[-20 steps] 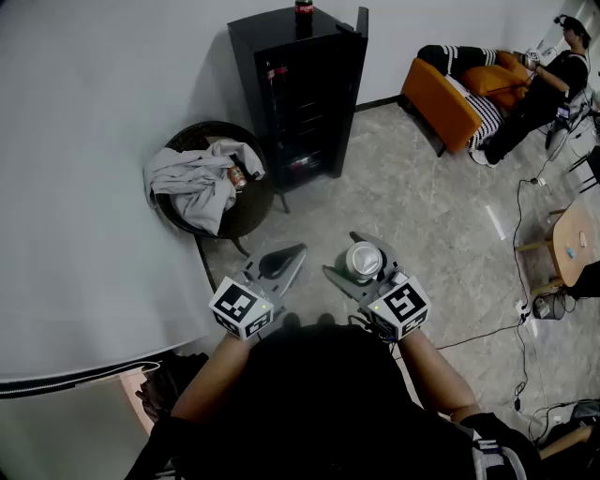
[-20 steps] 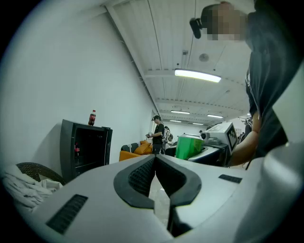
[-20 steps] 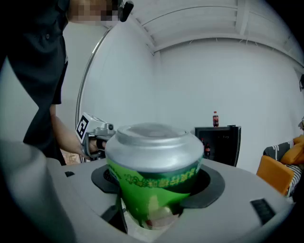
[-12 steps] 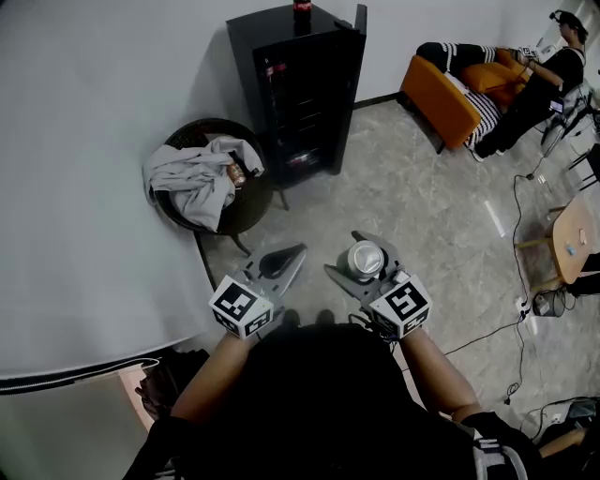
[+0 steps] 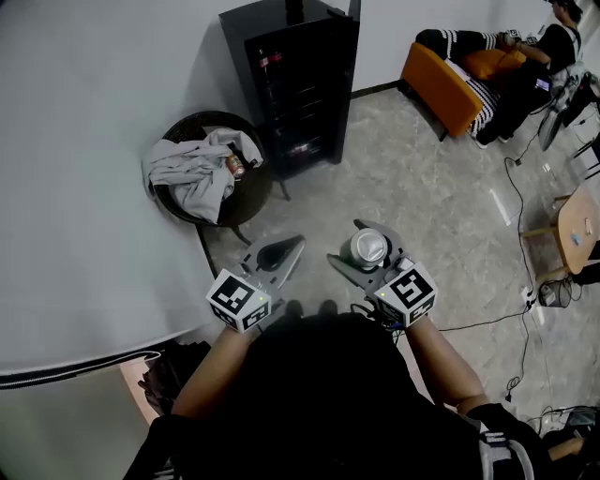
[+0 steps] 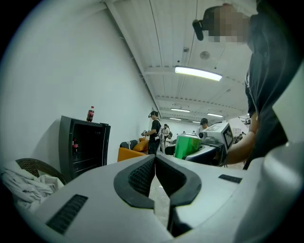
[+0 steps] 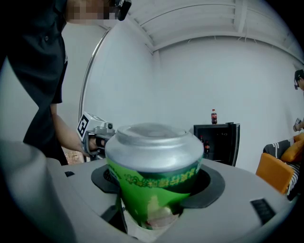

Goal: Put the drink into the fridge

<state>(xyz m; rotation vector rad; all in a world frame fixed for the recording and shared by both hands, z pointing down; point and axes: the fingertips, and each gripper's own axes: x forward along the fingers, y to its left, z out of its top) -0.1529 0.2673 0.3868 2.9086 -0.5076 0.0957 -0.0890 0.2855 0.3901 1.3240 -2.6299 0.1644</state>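
Note:
An upright green drink can (image 7: 154,173) with a silver top (image 5: 367,248) sits clamped between the jaws of my right gripper (image 5: 366,255), held at waist height. My left gripper (image 5: 275,258) is beside it on the left, shut, its pads meeting with nothing between them (image 6: 154,178). The black fridge (image 5: 295,89) stands against the white wall a few steps ahead; its door is open (image 5: 353,11) and dark shelves with a red bottle (image 5: 269,61) show inside. Another cola bottle (image 6: 90,114) stands on its top.
A round dark wicker basket (image 5: 208,178) with grey cloth stands left of the fridge. A curved white wall (image 5: 84,187) runs along the left. An orange sofa (image 5: 448,82) with a seated person is at the back right; cables (image 5: 511,234) lie on the floor.
The view has shifted slightly, the fridge sitting a little nearer the frame's top. Both grippers keep their places, the can still in the right one.

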